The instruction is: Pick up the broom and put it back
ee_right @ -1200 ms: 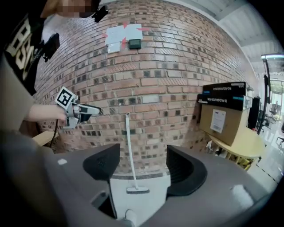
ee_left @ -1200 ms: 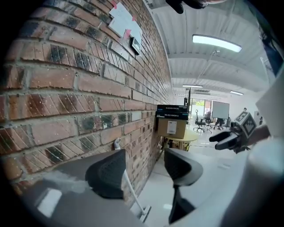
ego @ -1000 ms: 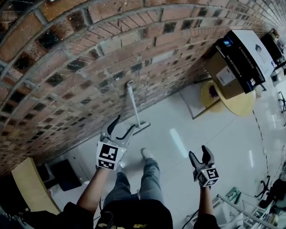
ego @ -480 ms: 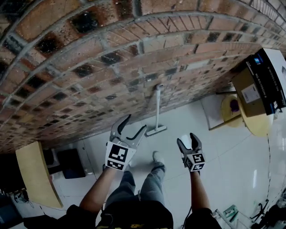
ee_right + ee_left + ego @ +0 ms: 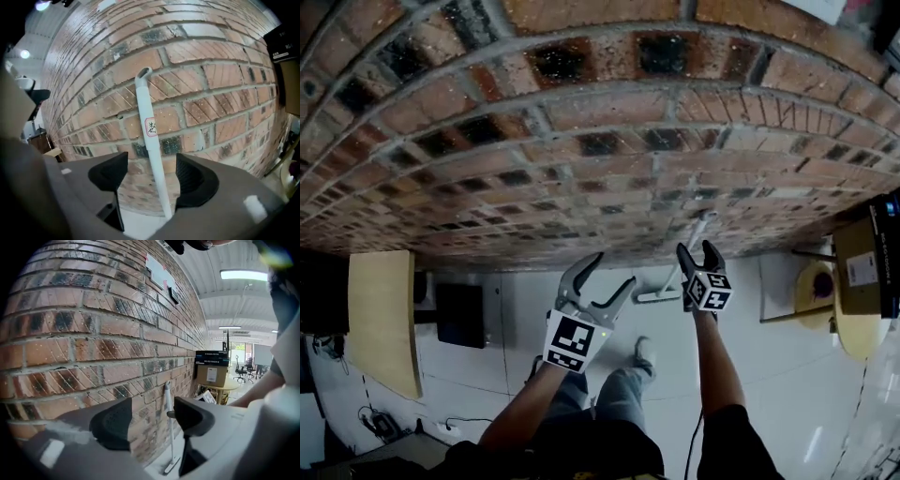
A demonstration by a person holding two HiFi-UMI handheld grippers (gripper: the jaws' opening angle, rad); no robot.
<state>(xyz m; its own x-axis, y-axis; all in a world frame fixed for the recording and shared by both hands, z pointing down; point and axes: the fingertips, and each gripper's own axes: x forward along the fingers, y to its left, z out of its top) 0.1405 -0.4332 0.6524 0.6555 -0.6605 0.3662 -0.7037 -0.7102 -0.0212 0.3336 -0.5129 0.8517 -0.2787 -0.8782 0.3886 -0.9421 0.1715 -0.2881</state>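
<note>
A white broom [image 5: 703,225] leans upright against the brick wall [image 5: 581,141], its head [image 5: 659,295] on the pale floor. My right gripper [image 5: 697,251] is at the handle. In the right gripper view the handle [image 5: 151,140], which bears a small sticker, stands between the open jaws, and the pads [image 5: 190,176] are clear of it; the jaws have just been closing a little. My left gripper [image 5: 611,272] hangs to the broom's left with nothing in it, its jaws having just been opening. In the left gripper view the broom [image 5: 168,427] stands further along the wall beyond the jaws.
A cardboard box [image 5: 867,267] sits on a round yellow table [image 5: 848,333] at the right. A wooden board [image 5: 384,319] and a black object [image 5: 459,314] lie by the wall at the left. The person's legs and a shoe [image 5: 645,352] are below the grippers.
The right gripper has swung up and left, from low at the right to the broom handle, which is now between its jaws. The left gripper has moved closer to the wall.
</note>
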